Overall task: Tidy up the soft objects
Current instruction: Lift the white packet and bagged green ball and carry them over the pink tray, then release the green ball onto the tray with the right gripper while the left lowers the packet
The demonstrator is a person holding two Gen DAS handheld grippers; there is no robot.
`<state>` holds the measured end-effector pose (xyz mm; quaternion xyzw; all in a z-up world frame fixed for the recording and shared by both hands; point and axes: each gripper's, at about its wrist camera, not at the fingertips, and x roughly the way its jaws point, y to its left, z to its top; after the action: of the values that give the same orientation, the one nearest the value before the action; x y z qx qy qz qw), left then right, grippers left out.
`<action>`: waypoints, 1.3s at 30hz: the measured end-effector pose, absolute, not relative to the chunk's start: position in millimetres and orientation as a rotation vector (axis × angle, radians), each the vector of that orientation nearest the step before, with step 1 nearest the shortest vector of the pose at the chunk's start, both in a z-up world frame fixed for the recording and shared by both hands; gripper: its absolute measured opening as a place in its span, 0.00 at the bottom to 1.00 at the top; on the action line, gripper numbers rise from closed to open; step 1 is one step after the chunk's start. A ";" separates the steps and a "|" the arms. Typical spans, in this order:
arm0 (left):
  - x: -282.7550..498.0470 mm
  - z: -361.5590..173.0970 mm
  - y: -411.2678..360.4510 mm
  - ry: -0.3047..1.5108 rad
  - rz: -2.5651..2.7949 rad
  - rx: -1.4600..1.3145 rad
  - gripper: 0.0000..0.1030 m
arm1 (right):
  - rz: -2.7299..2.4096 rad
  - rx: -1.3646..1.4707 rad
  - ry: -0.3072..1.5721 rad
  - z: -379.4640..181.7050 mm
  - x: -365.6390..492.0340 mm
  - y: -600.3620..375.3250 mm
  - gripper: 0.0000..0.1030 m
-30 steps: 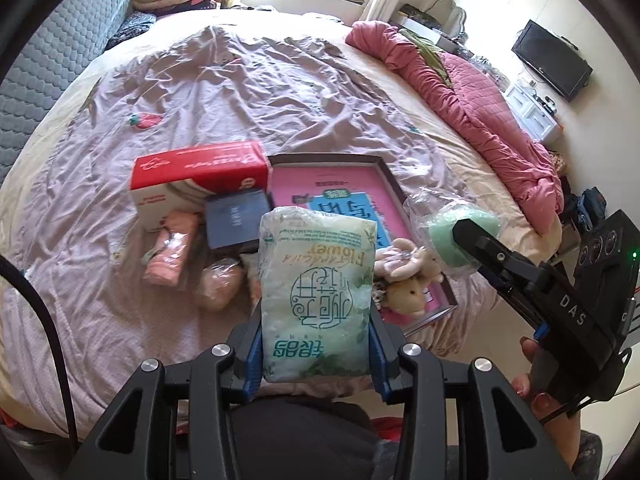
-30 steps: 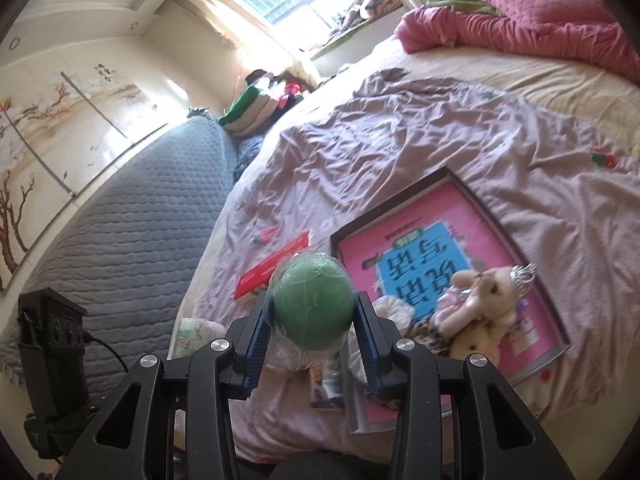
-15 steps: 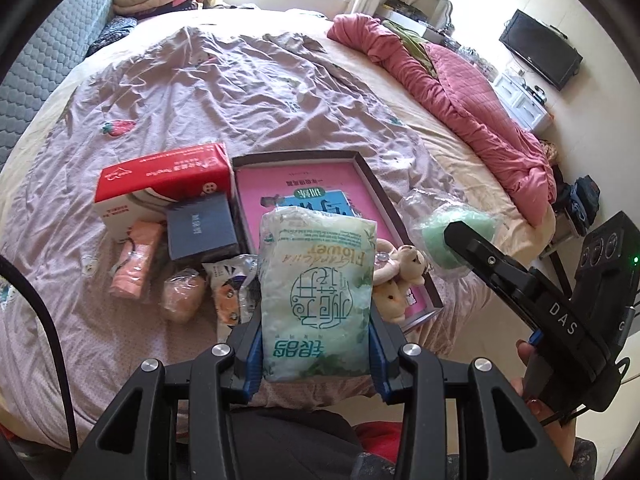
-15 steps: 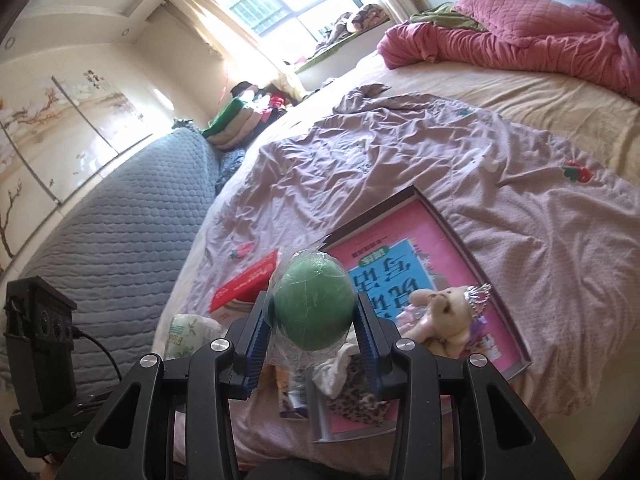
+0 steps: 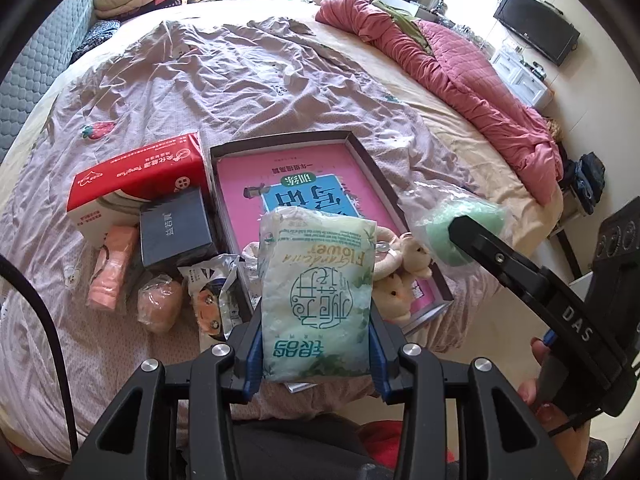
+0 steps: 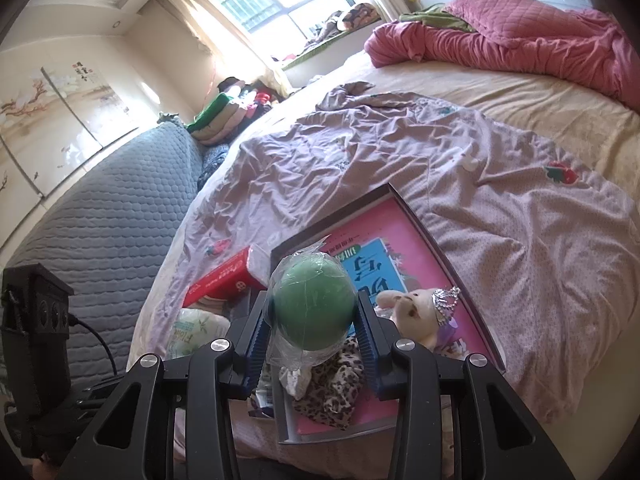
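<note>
My left gripper (image 5: 316, 344) is shut on a pale green tissue pack (image 5: 316, 296) and holds it above the near edge of the bed. My right gripper (image 6: 314, 320) is shut on a green ball in clear plastic wrap (image 6: 314, 306); the ball also shows in the left wrist view (image 5: 444, 240). Below lies a shallow tray with a pink bottom (image 5: 304, 176), with a plush rabbit (image 5: 400, 276) at its near end. In the right wrist view the tray (image 6: 416, 224) also holds the rabbit (image 6: 416, 312) and a leopard-print cloth (image 6: 336, 392).
Left of the tray lie a red tissue box (image 5: 140, 176), a dark box (image 5: 174, 232), a pink soft item (image 5: 112, 268), a wrapped peach ball (image 5: 156, 304) and a small packet (image 5: 212, 300). A pink quilt (image 5: 472, 72) lies at the bed's right side.
Both grippers have pulled back and risen a little from the bed, so the objects on it look farther away. Each still holds its item.
</note>
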<state>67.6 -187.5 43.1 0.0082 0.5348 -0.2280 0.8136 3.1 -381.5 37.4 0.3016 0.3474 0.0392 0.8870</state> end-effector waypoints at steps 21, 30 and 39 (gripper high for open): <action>92.2 -15.7 -209.3 1.222 -0.469 0.070 0.41 | 0.122 0.646 0.791 2.3 18.7 -382.0 0.41; 94.4 -32.6 -214.9 1.244 -0.480 0.093 0.41 | 0.123 0.628 0.826 -10.8 25.4 -374.6 0.41; 93.6 -47.2 -215.3 1.270 -0.505 0.086 0.42 | 0.096 0.609 0.831 -16.9 37.7 -374.4 0.41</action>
<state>93.6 -215.3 -47.2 0.0397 0.5864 -0.2332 0.7747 37.7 -374.4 -16.9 0.2912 0.3974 0.0458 0.8690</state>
